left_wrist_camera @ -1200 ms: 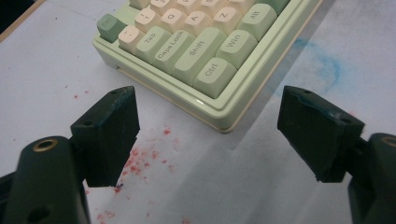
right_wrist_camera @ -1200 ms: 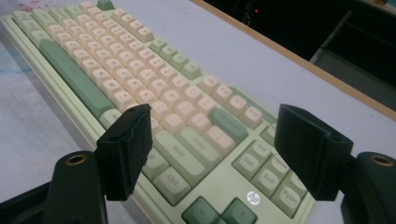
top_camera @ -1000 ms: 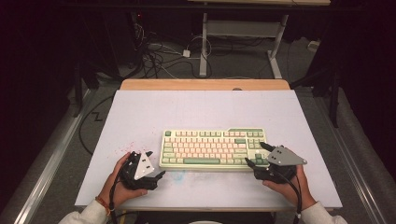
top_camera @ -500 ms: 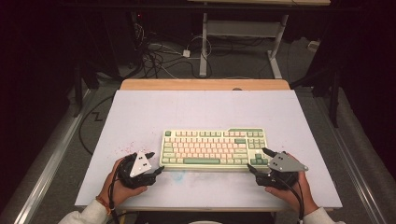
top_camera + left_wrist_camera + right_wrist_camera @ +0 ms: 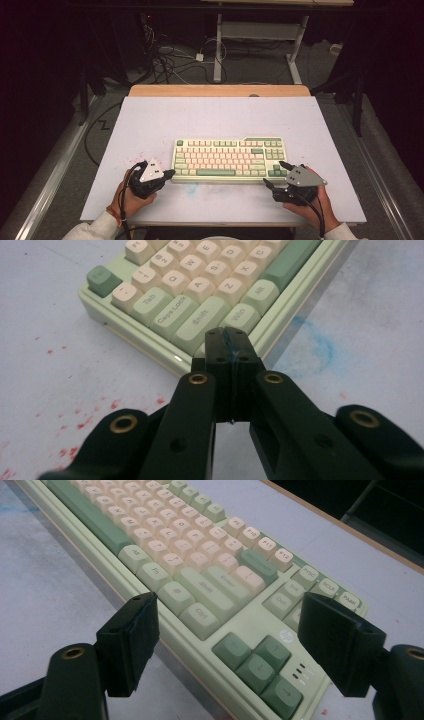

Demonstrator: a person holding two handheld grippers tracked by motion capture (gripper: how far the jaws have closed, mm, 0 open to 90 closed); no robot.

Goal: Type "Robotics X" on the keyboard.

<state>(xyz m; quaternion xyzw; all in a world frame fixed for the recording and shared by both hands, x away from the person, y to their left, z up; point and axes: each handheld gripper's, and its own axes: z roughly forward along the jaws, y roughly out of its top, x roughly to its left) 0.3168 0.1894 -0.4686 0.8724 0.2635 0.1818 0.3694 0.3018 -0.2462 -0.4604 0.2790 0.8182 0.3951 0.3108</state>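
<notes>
Lab or test-bench setting, not a home. A work table [image 5: 150,125] under a pale sheet with a bare wooden edge at the far side stands on a dark floor, with black surroundings on every side. Behind it: the metal frame of a second desk [image 5: 260,35], and a tangle of loose cables [image 5: 170,60] on the floor running to a white power strip [image 5: 199,56]. Metal rails [image 5: 55,175] flank the table left and right. The sheet carries red specks [image 5: 80,415] and a blue smudge [image 5: 320,347], marks of repeated trial work. A green-and-cream keyboard [image 5: 230,159] lies alone on it, staged.
</notes>
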